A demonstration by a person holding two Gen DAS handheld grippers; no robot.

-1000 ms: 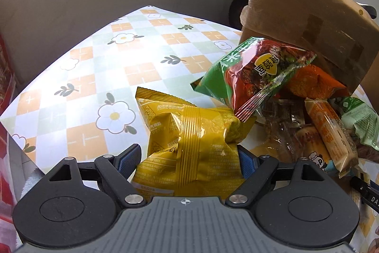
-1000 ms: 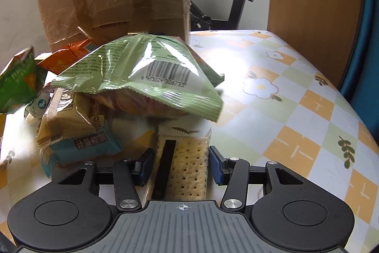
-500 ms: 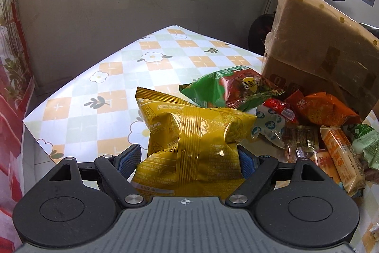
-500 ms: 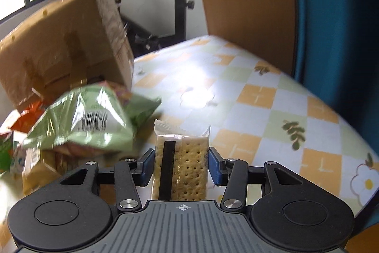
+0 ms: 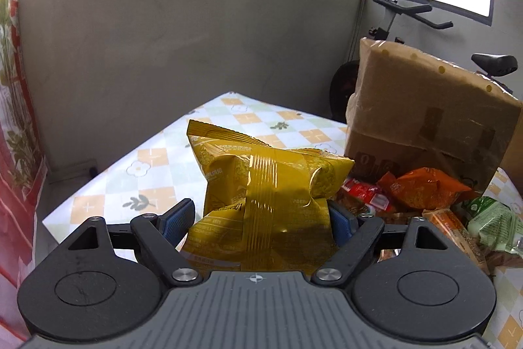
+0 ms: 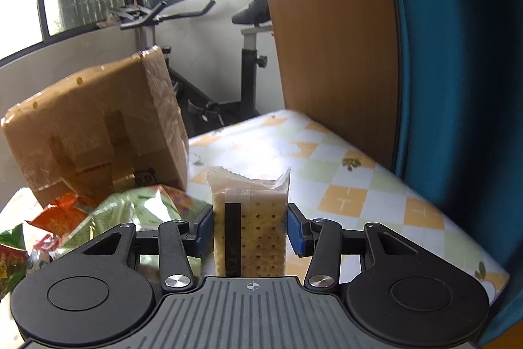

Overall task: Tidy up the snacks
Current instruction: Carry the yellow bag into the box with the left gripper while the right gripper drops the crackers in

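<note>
Holding a puffy yellow snack bag (image 5: 264,201) in your left gripper (image 5: 258,218), you have its blue pads pressed into the bag's two sides, so the jaws are clenched wide on it and the bag stands lifted above the desk (image 5: 157,165), clear of the floral checked cloth. To the right of it in that view lies the snack pile: an orange packet (image 5: 421,187), a red-wrapped piece (image 5: 366,195), a pale green bag (image 5: 493,223) and a long orange bar (image 5: 457,234), all crowded at the foot of a taped cardboard box (image 5: 431,116).

Your right gripper (image 6: 250,233) grasps a clear-wrapped pack of crackers (image 6: 251,224) with a dark filling stripe; the pads touch both its long edges, and the pack stands upright between them, raised over the desk (image 6: 359,185). A light green bag (image 6: 147,205) and an orange packet (image 6: 62,215) lie to the left of the jaws, in front of the cardboard box (image 6: 94,126). An exercise bike (image 6: 228,61) stands behind the desk.
</note>
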